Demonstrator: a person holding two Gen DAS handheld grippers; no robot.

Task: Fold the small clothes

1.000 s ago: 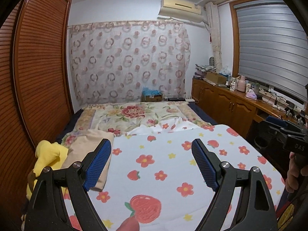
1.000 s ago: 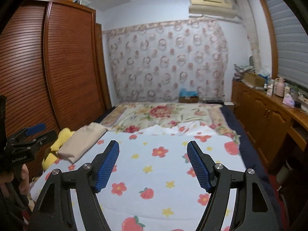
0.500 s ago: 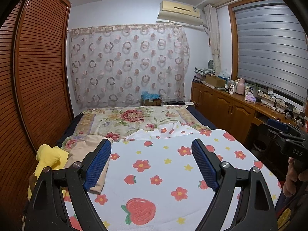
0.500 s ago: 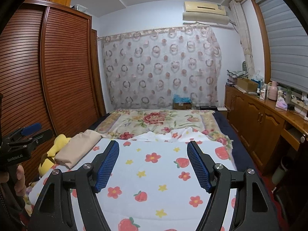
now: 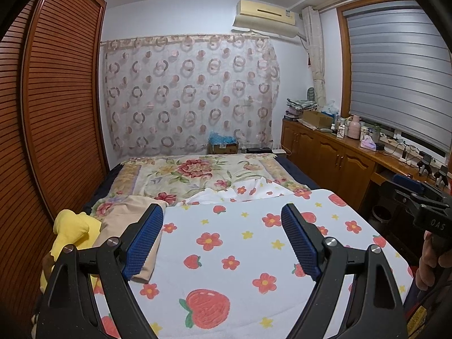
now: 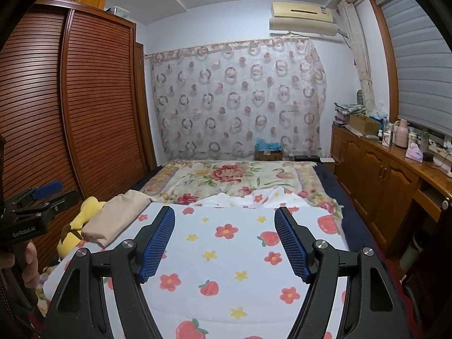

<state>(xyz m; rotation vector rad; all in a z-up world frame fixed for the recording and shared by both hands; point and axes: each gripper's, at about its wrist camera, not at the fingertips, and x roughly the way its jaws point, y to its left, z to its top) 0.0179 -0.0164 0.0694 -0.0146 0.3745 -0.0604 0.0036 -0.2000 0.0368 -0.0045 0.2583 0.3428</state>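
A folded beige garment (image 6: pixel 115 217) lies at the left edge of the bed, on a white cover printed with strawberries and flowers (image 6: pixel 226 254); it also shows in the left wrist view (image 5: pixel 124 220), partly behind my left finger. A yellow plush or cloth (image 5: pixel 70 228) sits beside it. My left gripper (image 5: pixel 221 240) is open and empty, held above the cover. My right gripper (image 6: pixel 224 240) is open and empty above the cover too. Each gripper shows at the edge of the other's view.
A floral blanket (image 6: pixel 226 178) covers the far half of the bed. A slatted wooden wardrobe (image 6: pixel 84 113) stands along the left. A wooden cabinet with clutter (image 6: pixel 395 163) runs along the right under the blinds. A patterned curtain (image 6: pixel 240 99) hangs at the back.
Both cameras have tilted upward and pulled back a little, showing more ceiling and wall. Both grippers stay open and empty.
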